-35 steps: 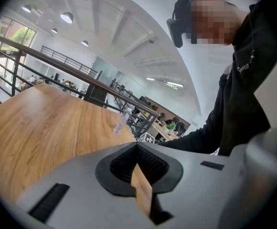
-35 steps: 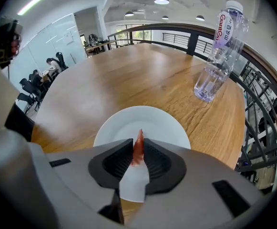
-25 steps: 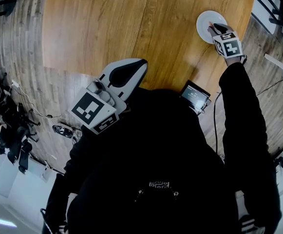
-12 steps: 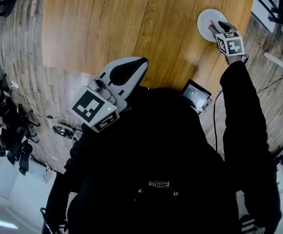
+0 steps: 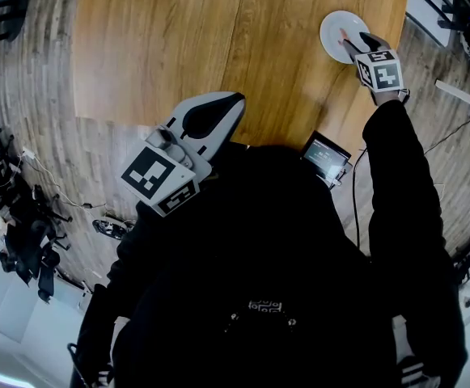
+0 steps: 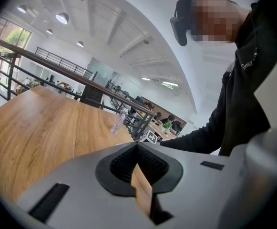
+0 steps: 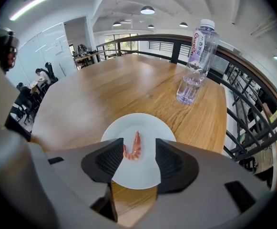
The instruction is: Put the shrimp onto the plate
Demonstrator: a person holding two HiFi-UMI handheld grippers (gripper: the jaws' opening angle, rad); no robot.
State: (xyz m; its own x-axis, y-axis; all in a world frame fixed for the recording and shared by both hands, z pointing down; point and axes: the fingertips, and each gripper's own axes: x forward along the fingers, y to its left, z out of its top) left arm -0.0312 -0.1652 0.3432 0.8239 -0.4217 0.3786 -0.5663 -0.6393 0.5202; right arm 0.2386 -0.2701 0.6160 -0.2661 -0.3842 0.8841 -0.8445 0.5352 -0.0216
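Note:
A pink shrimp [image 7: 135, 147] lies curled on the white plate [image 7: 143, 125] at the wooden table's far right. My right gripper [image 7: 139, 148] hovers just above the plate. Its jaws are opening, with the shrimp in the gap between them and neither pad pressing on it. In the head view the plate [image 5: 333, 24] carries the shrimp [image 5: 344, 35], and the right gripper [image 5: 359, 42] reaches over its near rim. My left gripper [image 5: 231, 103] stays close to my body at the table's near edge, jaws shut and empty. In its own view the left gripper [image 6: 138, 152] points across the table.
A clear water bottle [image 7: 196, 61] stands beyond the plate to the right, near the table's far corner. A small screen device [image 5: 325, 158] sits at the table's near edge. A black railing [image 7: 252, 94] runs past the table's right side.
The right gripper's jaws have parted over the plate, and the shrimp now lies uncovered on it. The left gripper has barely moved.

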